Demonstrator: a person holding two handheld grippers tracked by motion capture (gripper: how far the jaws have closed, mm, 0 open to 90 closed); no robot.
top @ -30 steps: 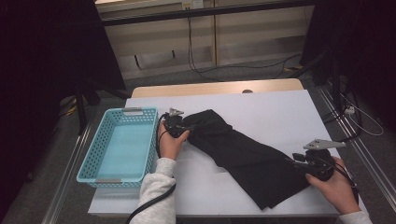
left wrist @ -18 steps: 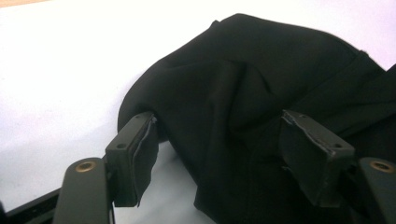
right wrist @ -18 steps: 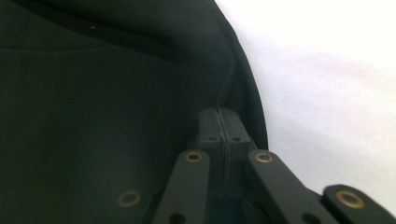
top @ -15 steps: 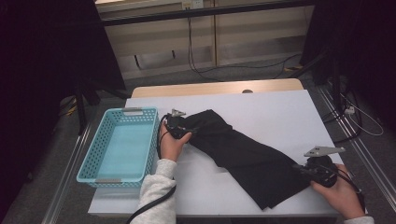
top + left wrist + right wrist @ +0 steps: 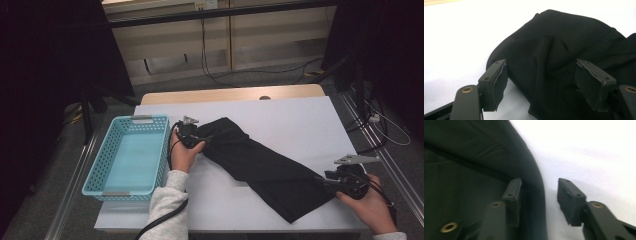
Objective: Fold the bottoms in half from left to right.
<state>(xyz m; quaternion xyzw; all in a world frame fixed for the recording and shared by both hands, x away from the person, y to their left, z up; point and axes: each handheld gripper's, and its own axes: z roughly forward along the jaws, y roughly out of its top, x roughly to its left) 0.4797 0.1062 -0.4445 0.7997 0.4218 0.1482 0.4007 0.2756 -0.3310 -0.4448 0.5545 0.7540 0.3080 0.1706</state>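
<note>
A long black cloth (image 5: 260, 165) lies diagonally across the white table (image 5: 290, 115). My left gripper (image 5: 202, 137) is at the cloth's upper left end. In the left gripper view its jaws (image 5: 540, 65) stand wide on either side of a bunched fold of cloth (image 5: 564, 42), pads clear of it; they have just been opening. My right gripper (image 5: 321, 181) is at the cloth's lower right edge. In the right gripper view its jaws (image 5: 539, 181) have just been opening. One finger rests over the cloth (image 5: 469, 170), the other over bare table, with the hem between them unpinched.
A light blue plastic basket (image 5: 142, 119) stands at the table's left side, just beside my left hand. The table's near edge and right edge run close to my right hand. Cables lie on the floor beyond the table.
My right hand has drawn back slightly toward the table's near right corner. The left hand and the cloth keep their places.
</note>
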